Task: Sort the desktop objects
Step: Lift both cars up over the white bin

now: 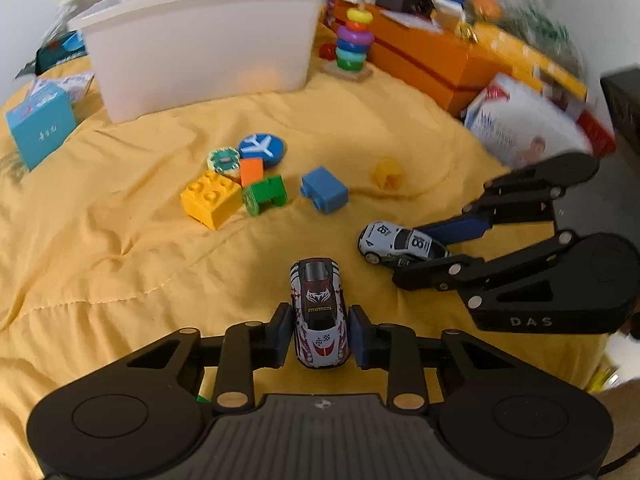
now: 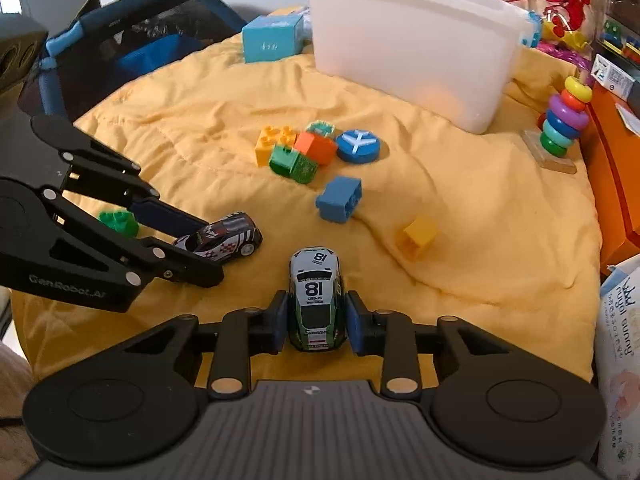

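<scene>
Two toy cars, one between the fingers of each gripper, on the yellow cloth.

The left gripper (image 1: 319,334) has its fingers on both flanks of the red-and-white car (image 1: 319,312), seemingly clamped; the car's long axis runs straight ahead along the fingers, nose away. The right gripper (image 2: 317,322) likewise appears to clamp the green-and-white car (image 2: 316,298), numbered "18", again lengthwise. Both cars sit low on the yellow cloth (image 1: 120,260); whether lifted, I cannot tell. The white bin (image 1: 200,40) lies ahead of both grippers, beyond the loose blocks (image 1: 236,184), probably the drop point. Readable writing: "DAS" and "GenRobot.AI" on the gripper bodies.
</scene>
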The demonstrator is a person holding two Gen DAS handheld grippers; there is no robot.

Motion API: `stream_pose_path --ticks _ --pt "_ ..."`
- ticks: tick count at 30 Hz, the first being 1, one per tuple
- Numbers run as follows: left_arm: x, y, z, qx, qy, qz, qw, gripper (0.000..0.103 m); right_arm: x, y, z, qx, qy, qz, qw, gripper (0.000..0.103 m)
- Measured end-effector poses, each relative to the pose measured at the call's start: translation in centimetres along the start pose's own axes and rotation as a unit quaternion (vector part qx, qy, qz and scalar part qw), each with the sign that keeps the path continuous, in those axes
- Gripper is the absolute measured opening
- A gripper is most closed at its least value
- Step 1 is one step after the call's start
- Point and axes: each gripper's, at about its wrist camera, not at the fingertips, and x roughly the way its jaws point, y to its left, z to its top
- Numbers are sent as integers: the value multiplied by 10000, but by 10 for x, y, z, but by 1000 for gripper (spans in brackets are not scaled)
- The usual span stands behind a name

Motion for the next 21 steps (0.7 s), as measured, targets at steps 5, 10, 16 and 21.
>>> stream_pose_path --ticks 5,10,16,21 --pt "-33 8 22 -66 -563 47 9984 34 -26 -4 19 69 -447 -68 9990 33" --pt "-62 22 59 -9 -1137 202 9933 34 -46 -14 47 143 -936 -194 9953 33" --pt "-82 42 108 305 -1663 548 9841 34 -59 -26 86 93 -1665 -656 9838 33" --pt "-91 51 153 623 -2082 769 9731 34 -62 -38 125 8 -2148 -1064 9708 33"
